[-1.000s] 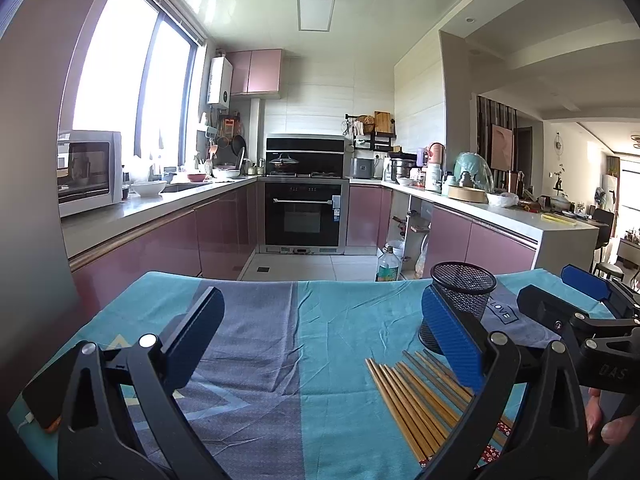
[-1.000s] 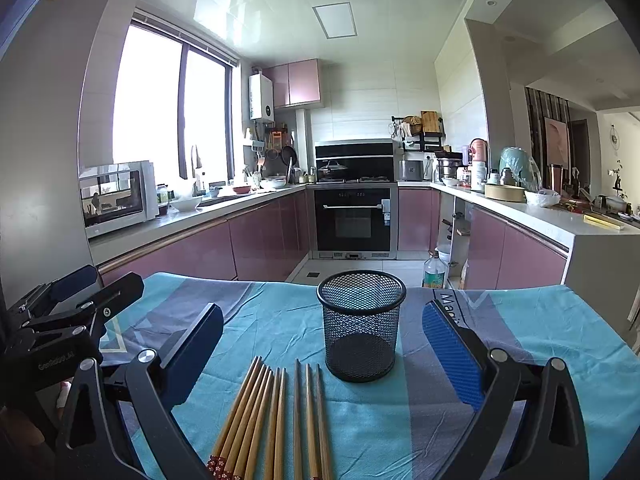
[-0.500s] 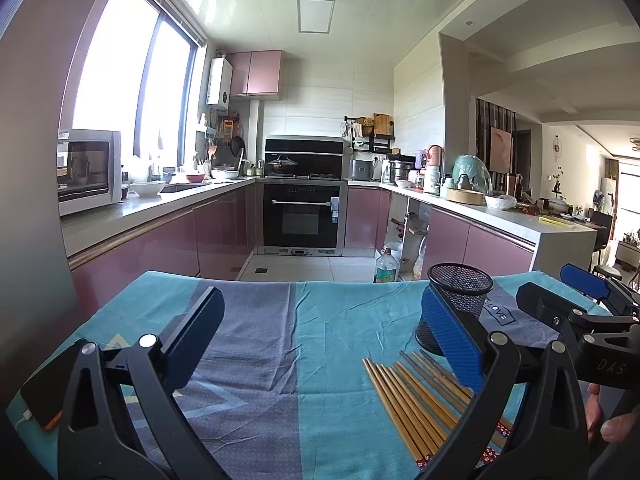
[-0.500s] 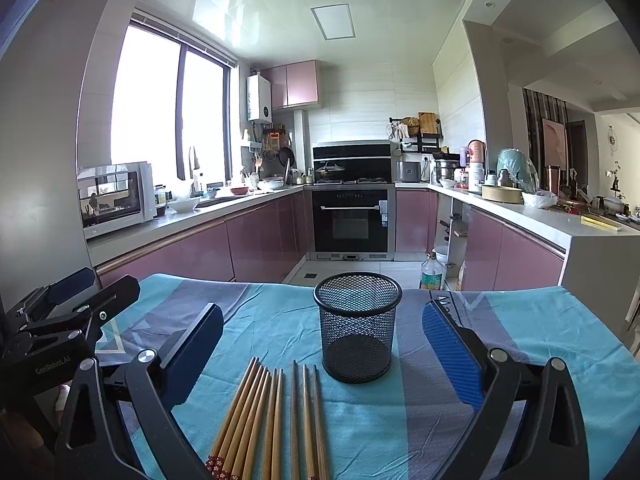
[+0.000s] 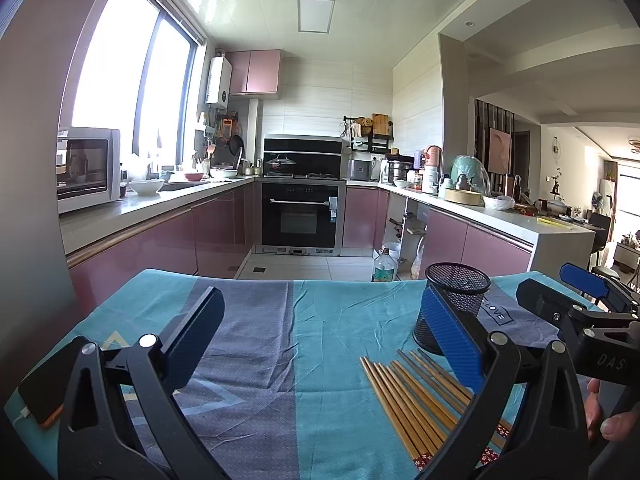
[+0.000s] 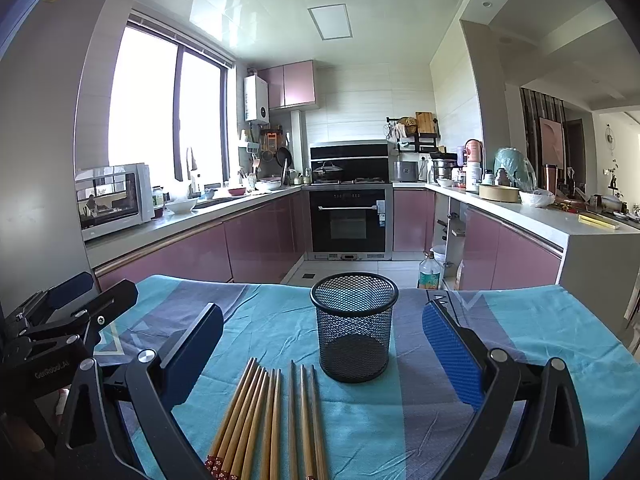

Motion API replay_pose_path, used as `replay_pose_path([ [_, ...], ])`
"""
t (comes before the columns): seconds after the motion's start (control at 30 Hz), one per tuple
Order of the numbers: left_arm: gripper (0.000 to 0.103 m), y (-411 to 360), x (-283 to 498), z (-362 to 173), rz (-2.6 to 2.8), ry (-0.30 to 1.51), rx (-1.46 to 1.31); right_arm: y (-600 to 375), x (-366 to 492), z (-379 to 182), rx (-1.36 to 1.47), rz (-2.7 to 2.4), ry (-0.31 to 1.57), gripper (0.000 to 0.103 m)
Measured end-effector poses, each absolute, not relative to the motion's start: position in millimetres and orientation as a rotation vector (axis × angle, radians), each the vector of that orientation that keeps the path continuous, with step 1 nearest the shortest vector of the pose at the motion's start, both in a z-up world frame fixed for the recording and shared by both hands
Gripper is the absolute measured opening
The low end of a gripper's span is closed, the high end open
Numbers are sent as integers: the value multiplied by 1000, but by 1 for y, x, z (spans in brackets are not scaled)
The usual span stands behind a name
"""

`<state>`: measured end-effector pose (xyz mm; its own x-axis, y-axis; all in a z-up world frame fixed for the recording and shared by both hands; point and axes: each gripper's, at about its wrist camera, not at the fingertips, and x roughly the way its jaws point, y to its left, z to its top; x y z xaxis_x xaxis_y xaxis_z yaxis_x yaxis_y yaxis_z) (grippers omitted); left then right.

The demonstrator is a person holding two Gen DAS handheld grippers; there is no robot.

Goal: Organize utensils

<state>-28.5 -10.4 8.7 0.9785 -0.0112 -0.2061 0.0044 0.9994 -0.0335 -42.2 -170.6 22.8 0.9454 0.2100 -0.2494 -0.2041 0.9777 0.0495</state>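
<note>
Several wooden chopsticks [image 6: 272, 416] lie side by side on the teal and grey tablecloth [image 6: 520, 344], just in front of an empty black mesh cup [image 6: 354, 332]. My right gripper [image 6: 322, 336] is open and empty, held above the chopsticks and facing the cup. In the left wrist view the chopsticks [image 5: 412, 400] and the cup [image 5: 454, 304] are at the right, partly behind my right finger. My left gripper [image 5: 320, 332] is open and empty over bare cloth. The right gripper [image 5: 584, 304] shows at the far right there; the left gripper [image 6: 76, 312] shows at the left of the right wrist view.
A phone [image 5: 44, 388] with a cable lies at the table's near left corner. Beyond the table's far edge is a kitchen floor with a plastic bottle [image 6: 430, 272], purple cabinets and an oven [image 6: 348, 220].
Both grippers have drifted slightly; the cup and chopsticks sit a little lower and closer in the right wrist view. Nothing was grasped or released.
</note>
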Motion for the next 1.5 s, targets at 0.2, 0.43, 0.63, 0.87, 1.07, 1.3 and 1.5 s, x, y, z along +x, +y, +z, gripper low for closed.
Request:
replay_pose_path([
  [0.2, 97, -10, -28, 9, -7, 209, -33, -170, -42, 23, 24, 211, 257, 96],
  [0.43, 97, -11, -28, 8, -10, 212, -34, -171, -42, 23, 24, 211, 257, 96],
  [0.63, 97, -14, -29, 8, -20, 220, -38, -169, -41, 23, 25, 208, 258, 96],
  [0.87, 97, -13, -27, 5, -29, 231, -46, -171, -41, 23, 26, 208, 261, 96],
  [1.07, 97, -13, -26, 4, -37, 243, -44, -172, -41, 22, 29, 211, 267, 96],
  [1.3, 97, -14, -16, -5, -68, 309, -10, -174, -37, 15, 14, 224, 327, 96],
  [1.5, 97, -19, 2, -25, -108, 431, 35, -173, -28, -1, -10, 262, 440, 96],
])
